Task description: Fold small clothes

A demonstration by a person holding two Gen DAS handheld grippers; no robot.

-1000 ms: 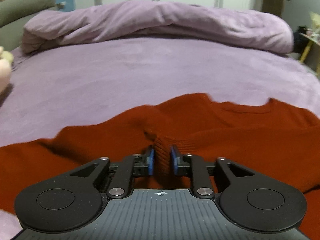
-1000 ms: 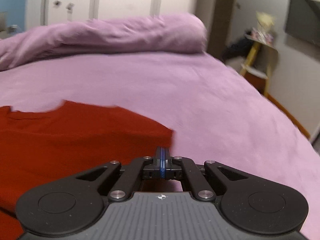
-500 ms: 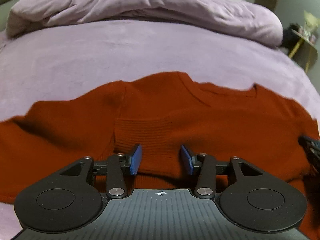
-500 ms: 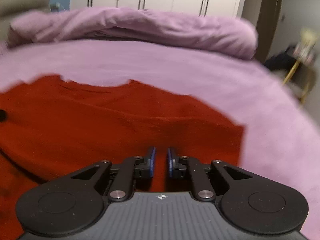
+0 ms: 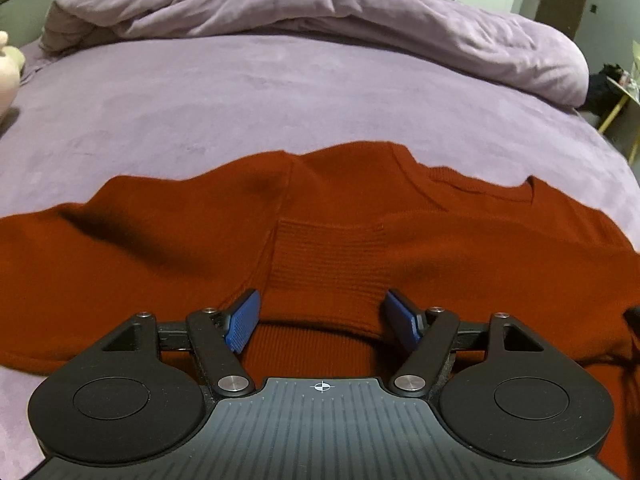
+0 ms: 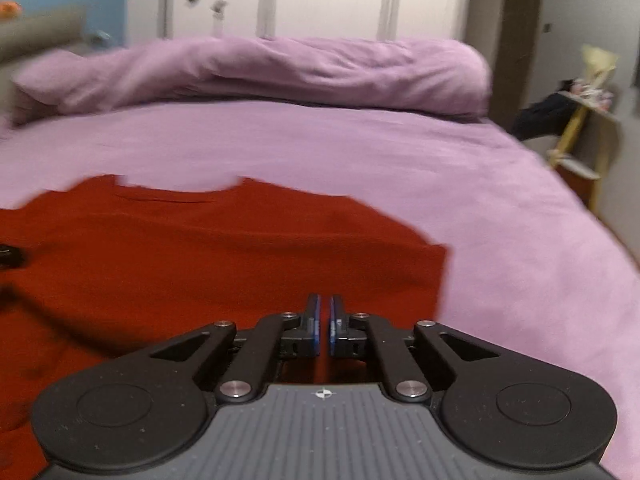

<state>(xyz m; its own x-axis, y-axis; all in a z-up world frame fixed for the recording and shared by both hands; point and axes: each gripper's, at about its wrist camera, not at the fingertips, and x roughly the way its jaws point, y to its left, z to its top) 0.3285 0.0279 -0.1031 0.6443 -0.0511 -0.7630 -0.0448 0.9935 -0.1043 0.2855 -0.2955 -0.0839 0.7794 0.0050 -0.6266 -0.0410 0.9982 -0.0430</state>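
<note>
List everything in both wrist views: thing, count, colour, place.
sweater: 1, rust red, spread flat on near part of bed, a ribbed cuff folded onto its body
bed sheet: 1, lilac, under sweater
duvet: 1, lilac, bunched along far side of bed
soft toy: 1, pale, left edge of bed
wardrobe doors: white, behind bed
side stand: 1, yellow, right of bed, cluttered
left tool: black, blue pads, open over cuff
right tool: black, nearly shut, over sweater's right part
</note>
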